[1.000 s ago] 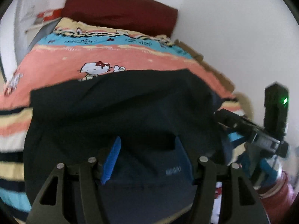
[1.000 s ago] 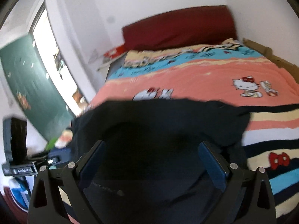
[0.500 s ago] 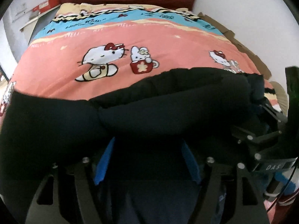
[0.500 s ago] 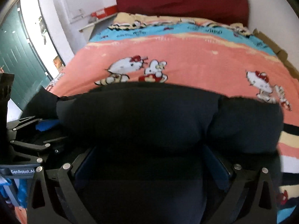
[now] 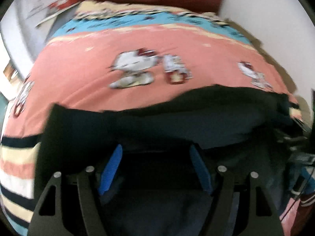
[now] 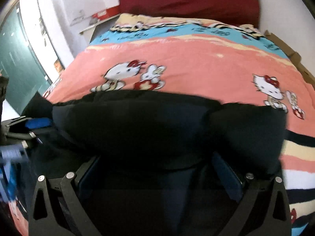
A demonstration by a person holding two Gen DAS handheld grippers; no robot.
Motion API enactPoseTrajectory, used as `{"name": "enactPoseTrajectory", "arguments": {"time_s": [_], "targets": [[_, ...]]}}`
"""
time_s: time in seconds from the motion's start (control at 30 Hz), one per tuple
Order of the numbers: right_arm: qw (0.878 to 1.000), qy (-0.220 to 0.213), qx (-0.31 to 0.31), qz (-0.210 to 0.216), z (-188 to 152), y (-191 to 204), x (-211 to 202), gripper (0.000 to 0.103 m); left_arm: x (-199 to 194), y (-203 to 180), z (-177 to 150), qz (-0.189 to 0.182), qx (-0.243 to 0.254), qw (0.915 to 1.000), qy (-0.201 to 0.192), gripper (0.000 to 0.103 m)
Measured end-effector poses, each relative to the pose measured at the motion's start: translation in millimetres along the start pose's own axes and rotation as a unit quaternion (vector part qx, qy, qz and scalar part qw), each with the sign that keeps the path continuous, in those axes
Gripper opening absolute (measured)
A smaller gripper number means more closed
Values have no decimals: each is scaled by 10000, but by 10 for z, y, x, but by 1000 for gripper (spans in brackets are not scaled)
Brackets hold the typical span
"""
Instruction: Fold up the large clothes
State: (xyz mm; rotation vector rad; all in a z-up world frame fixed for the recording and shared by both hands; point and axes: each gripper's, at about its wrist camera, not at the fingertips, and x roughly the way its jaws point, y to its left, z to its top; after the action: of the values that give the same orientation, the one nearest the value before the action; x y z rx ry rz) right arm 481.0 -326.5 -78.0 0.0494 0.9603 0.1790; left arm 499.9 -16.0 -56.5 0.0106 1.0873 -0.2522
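Note:
A large dark navy garment (image 5: 177,122) lies folded across the near part of the bed, and also fills the lower half of the right wrist view (image 6: 157,125). My left gripper (image 5: 155,153) has its blue fingers (image 5: 112,167) spread wide, low over the cloth, with dark fabric between and under them. My right gripper (image 6: 157,163) also stands wide open, its dark blue fingers (image 6: 226,173) partly hidden by the folded edge. Each gripper shows at the edge of the other's view: the right one (image 5: 299,147), the left one (image 6: 29,125).
The bed wears a pink, blue and striped cartoon-cat cover (image 5: 157,45) with a dark red headboard (image 6: 189,0). A white wall runs along the right side. A shelf with a red box (image 6: 102,15) and a green door (image 6: 17,59) stand to the left.
Both grippers carried the garment's near edge forward over itself onto the bed, then drew back a little. The folded cloth now lies flatter and the views are tilted up slightly.

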Motion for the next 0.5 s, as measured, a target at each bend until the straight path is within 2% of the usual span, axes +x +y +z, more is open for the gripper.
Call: {"name": "enactPoseTrajectory", "arguments": {"time_s": [0.1,0.23,0.3,0.4,0.5], "targets": [[9982,25,414,423,-128,-180,150,102,159,175,-65,-206,-259,9994,63,71],[9987,74,403,303,-130,-90,183,102,155,80,-78,149,-65,9999,22,72],[9985,67,432,316,-148,-98,56,102,37,132,-109,37,-214,9998,-15,72],[9984,-177,467,257,-231,-149,-272,102,-257,278,-203,-222,-506,9982,-210,72],[9966,-375,661,311,-363,-269,-621,102,-603,482,-346,-324,-735,9958,-440,72]]}}
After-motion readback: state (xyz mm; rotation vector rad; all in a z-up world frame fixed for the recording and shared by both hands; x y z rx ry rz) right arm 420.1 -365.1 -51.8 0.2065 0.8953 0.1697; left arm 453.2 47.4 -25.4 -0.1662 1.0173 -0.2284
